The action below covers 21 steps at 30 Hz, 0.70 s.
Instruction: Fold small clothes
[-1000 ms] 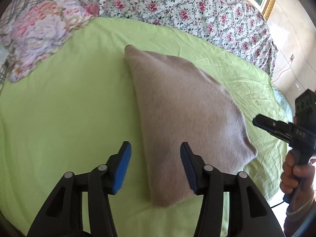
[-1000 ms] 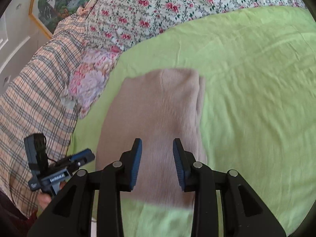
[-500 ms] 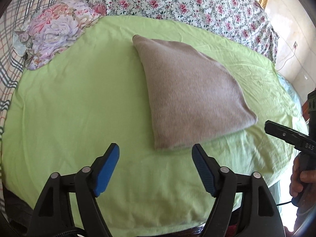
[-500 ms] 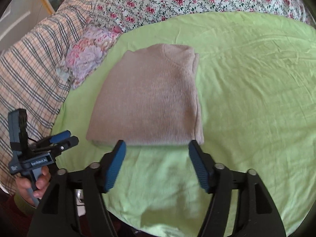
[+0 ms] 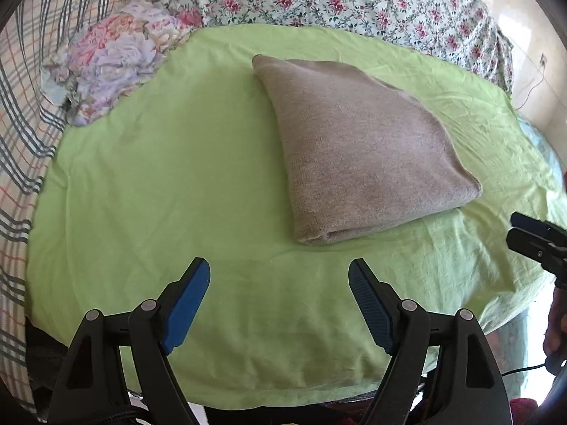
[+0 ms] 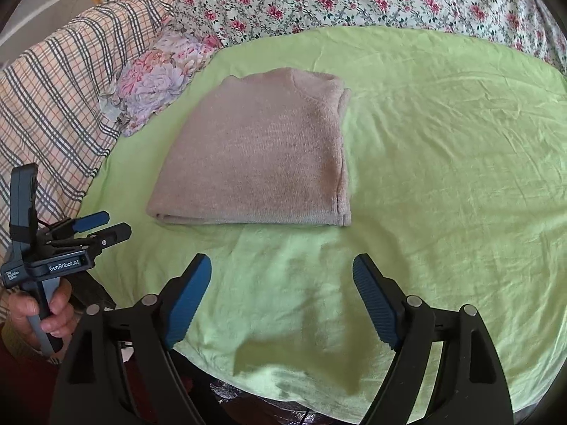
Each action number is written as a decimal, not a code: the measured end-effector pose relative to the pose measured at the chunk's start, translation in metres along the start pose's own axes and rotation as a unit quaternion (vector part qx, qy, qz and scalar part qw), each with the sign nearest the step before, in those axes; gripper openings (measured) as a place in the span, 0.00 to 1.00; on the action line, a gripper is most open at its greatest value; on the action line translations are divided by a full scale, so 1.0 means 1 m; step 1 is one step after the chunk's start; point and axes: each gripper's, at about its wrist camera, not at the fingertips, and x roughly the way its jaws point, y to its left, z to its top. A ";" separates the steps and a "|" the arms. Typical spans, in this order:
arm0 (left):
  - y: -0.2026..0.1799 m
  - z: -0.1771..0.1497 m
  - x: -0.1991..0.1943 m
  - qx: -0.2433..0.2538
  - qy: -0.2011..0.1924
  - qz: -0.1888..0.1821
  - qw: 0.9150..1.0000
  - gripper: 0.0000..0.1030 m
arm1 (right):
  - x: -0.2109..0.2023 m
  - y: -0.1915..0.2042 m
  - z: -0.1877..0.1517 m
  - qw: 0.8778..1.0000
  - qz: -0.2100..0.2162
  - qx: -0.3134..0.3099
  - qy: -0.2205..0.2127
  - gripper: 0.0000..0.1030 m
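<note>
Beige sweater folded mid-sheet, seemingly finished; left gripper and right gripper just opened, jaws apart, empty.

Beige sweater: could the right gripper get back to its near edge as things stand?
Probably yes. The right gripper is open with nothing between its jaws, and only bare green sheet lies between it and the folded sweater.

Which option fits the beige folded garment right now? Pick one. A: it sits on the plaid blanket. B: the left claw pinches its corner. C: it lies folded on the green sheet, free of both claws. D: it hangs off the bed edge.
C: the beige folded garment lies flat on the green sheet, with the right claw and left claw open and short of it.
</note>
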 end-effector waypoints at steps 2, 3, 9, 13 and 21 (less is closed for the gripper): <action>-0.003 0.001 -0.001 0.006 -0.005 0.006 1.000 0.83 | 0.000 0.001 0.001 1.000 -0.001 -0.004 -0.004 0.81; -0.006 0.002 -0.003 0.008 -0.008 0.010 1.000 0.84 | 0.000 0.002 0.002 1.000 -0.002 -0.004 -0.005 0.82; -0.019 0.008 -0.008 0.029 -0.024 0.008 0.999 0.89 | 0.006 0.006 0.009 1.000 -0.005 -0.015 -0.012 0.83; -0.022 0.012 -0.008 0.033 -0.027 0.008 0.999 0.90 | 0.011 0.006 0.013 1.000 -0.003 -0.013 -0.013 0.84; -0.015 0.034 -0.002 0.027 -0.025 0.018 0.999 0.91 | 0.015 0.001 0.025 1.000 0.009 -0.002 -0.017 0.84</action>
